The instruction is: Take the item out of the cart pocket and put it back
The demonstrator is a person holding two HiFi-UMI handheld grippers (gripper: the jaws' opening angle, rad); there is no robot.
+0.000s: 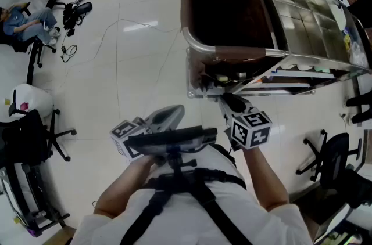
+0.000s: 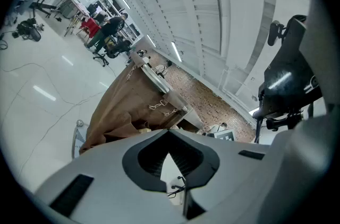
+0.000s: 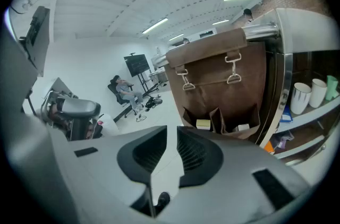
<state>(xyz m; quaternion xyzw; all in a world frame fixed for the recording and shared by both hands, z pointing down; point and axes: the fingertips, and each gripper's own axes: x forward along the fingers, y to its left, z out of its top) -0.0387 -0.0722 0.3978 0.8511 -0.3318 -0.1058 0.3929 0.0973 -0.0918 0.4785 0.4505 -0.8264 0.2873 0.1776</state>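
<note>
Brown pocket organiser [image 3: 220, 85] hangs on cart [image 1: 314, 23], small boxes [image 3: 203, 123] inside pockets. Right gripper [image 3: 171, 130] near it, jaws slightly apart, empty. Left gripper [image 2: 169, 131] jaws together, empty.

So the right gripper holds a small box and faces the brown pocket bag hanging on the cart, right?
Not quite: the right gripper is empty, jaws slightly apart with nothing between, as the right gripper view shows. It does face the brown pocket bag hanging on the cart.
</note>
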